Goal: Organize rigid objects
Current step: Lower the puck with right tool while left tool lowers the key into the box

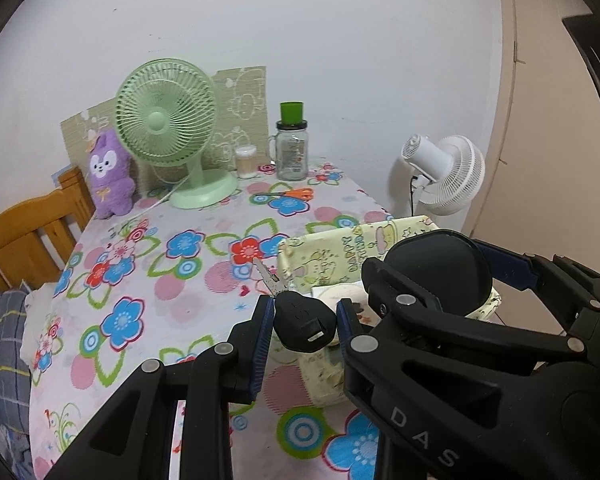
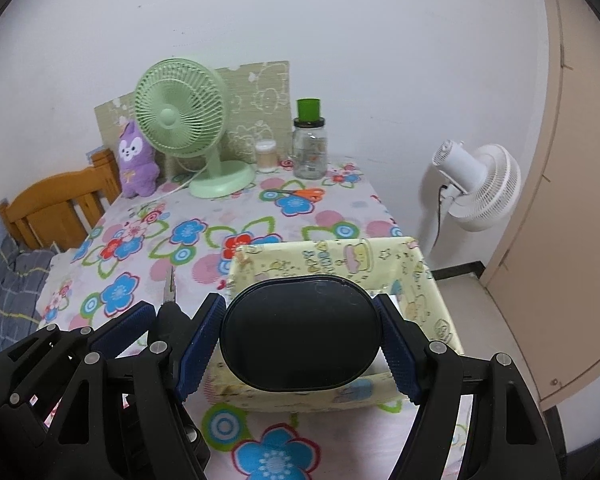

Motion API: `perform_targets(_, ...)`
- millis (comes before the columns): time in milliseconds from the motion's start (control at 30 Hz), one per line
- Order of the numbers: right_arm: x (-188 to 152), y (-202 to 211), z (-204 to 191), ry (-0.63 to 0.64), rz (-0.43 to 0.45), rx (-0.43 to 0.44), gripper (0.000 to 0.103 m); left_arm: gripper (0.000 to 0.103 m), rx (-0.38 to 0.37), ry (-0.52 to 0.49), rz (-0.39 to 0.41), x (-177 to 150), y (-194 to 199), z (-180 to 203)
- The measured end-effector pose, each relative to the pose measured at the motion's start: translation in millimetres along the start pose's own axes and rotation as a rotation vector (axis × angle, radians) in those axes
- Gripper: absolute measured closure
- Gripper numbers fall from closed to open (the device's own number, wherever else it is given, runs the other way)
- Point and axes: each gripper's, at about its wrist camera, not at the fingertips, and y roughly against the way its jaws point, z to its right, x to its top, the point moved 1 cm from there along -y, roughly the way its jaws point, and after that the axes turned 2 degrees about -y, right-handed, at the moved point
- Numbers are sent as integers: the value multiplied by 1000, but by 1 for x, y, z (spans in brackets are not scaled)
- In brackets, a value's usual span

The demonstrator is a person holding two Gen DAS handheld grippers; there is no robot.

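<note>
My left tool (image 1: 305,327) is clamped on a black-headed key (image 1: 304,325), held above the desk (image 1: 172,304) beside the yellow fabric box (image 2: 332,258). My right tool (image 2: 300,344) grips a black oval case (image 2: 300,336) over that box's near wall.

Soft even light, fisheye-warped edges

Setting: a home, most likely a bedroom corner. Evidence: bench (image 2: 228,432) under a flowered cloth, pushed against a plain white wall; wooden bed frame (image 2: 56,208) with checked bedding (image 2: 12,280) at its left; purple plush toy (image 2: 136,160); green desk fan (image 2: 184,120); white floor fan (image 2: 480,184); glass jar (image 2: 310,148) with green lid; orange-handled scissors (image 2: 304,193); cartoon-print storage box (image 2: 420,276); beige door (image 2: 560,200) at right.
</note>
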Motion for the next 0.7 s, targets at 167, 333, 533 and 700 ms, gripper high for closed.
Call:
perform_targets(167, 2, -9, 17, -25, -12, -20, 26, 71, -12, -32, -11, 7, -13, 14)
perform_targets(333, 3, -22, 30, -46, -33, -39, 26, 71, -30, -58, -31, 11, -28, 23)
perform_targets(533, 5, -36, 43, -65, -54, -62, 26, 71, -54, -78, -49, 15, -44, 32)
perform_targets(700, 6, -45, 51, -83, -67, -85, 26, 71, -79, -86, -66, 18, -58, 37)
